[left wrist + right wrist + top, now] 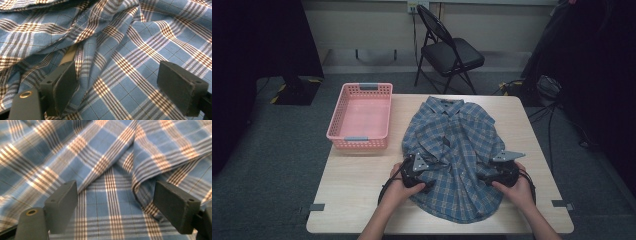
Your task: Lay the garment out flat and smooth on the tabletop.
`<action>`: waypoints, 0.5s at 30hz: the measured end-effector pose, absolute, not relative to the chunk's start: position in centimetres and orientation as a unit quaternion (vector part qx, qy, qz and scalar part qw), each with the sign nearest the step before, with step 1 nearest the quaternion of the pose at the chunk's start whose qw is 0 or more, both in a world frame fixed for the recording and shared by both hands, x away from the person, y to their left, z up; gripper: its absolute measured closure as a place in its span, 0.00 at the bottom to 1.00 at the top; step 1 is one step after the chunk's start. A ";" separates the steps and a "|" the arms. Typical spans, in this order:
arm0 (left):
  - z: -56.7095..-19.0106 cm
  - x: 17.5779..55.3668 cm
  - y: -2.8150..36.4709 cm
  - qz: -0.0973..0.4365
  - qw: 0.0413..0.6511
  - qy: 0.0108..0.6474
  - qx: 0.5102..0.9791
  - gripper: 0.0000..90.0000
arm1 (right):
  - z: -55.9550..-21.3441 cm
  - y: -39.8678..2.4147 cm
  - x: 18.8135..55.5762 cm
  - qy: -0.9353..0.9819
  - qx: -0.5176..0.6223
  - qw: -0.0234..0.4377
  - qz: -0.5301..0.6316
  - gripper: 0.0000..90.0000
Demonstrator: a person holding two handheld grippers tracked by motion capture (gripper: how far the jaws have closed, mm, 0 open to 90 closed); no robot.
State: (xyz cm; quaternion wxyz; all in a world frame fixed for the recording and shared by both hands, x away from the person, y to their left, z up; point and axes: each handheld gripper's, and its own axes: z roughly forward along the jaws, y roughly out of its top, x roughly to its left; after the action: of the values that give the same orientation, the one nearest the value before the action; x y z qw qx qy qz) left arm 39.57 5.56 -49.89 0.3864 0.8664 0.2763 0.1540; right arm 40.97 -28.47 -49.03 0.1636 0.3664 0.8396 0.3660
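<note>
From above, your shirt (452, 155) lies rumpled and unfolded in the middle of the table (357, 195), collar away from you, and the pink basket (360, 117) stands empty at its left. Your left gripper (424, 175) and right gripper (489, 172) rest on the lower half of the cloth, so folding looks barely begun. In the left gripper view, your jaws stand apart over a crease, pinching nothing. In the right gripper view, they gape the same way above a fold, with every fold and the basket still ahead
</note>
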 end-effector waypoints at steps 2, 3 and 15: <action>-49.9 39.6 5.6 0.154 0.387 0.277 0.866 0.18 | -48.3 -28.7 41.0 0.834 0.372 0.162 0.373 0.22; -49.9 39.6 5.6 0.153 0.387 0.278 0.866 0.18 | -47.4 -29.1 41.0 0.830 0.369 0.173 0.382 0.24; -49.9 39.6 5.6 0.153 0.386 0.282 0.865 0.18 | -45.1 -30.9 46.4 0.802 0.404 0.197 0.394 0.50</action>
State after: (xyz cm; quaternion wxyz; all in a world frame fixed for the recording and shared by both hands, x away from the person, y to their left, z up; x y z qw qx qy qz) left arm 39.56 5.56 -49.90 0.3862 0.8650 0.2815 0.1526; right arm 46.39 -30.89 -45.11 0.1967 0.4038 0.8016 0.3945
